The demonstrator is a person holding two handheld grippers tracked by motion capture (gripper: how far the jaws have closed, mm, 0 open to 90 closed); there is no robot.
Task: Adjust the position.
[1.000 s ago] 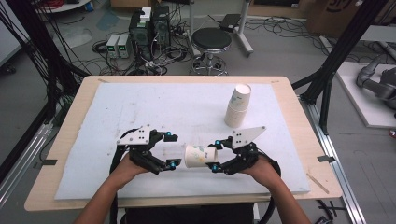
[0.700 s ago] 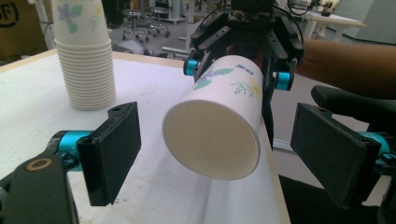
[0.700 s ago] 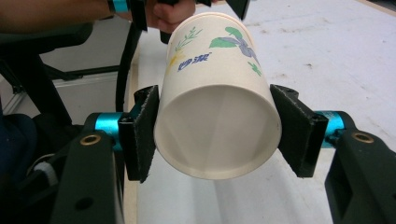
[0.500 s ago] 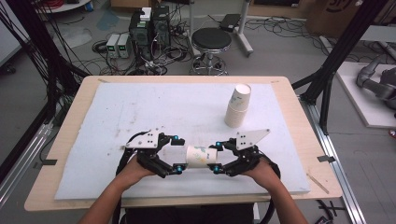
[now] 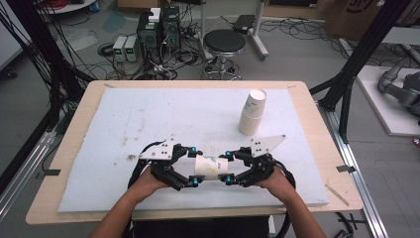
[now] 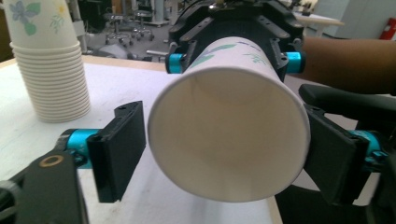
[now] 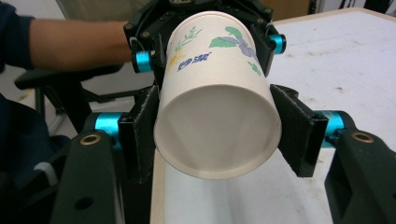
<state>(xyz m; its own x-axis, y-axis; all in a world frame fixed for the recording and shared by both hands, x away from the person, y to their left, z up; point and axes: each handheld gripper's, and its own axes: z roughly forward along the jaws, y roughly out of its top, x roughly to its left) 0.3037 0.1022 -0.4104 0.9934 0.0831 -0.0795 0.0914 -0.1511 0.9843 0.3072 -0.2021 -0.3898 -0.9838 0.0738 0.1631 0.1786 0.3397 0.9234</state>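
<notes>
Left tool (image 5: 190, 171) spread round the rim end of white floral paper cup (image 5: 208, 166); one jaw clearly apart. Right tool (image 5: 229, 167) pinches the base end. Cup's long axis lies level between them, above the counter (image 5: 148, 114).

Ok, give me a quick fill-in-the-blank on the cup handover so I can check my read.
1. The paper cup lies sideways with its open mouth toward the ___ gripper.
2. The right gripper has its jaws on the cup's ___ end.
3. The stack of paper cups stands on the table with the mouths facing ___.

Missing words: left; base; down.
</notes>
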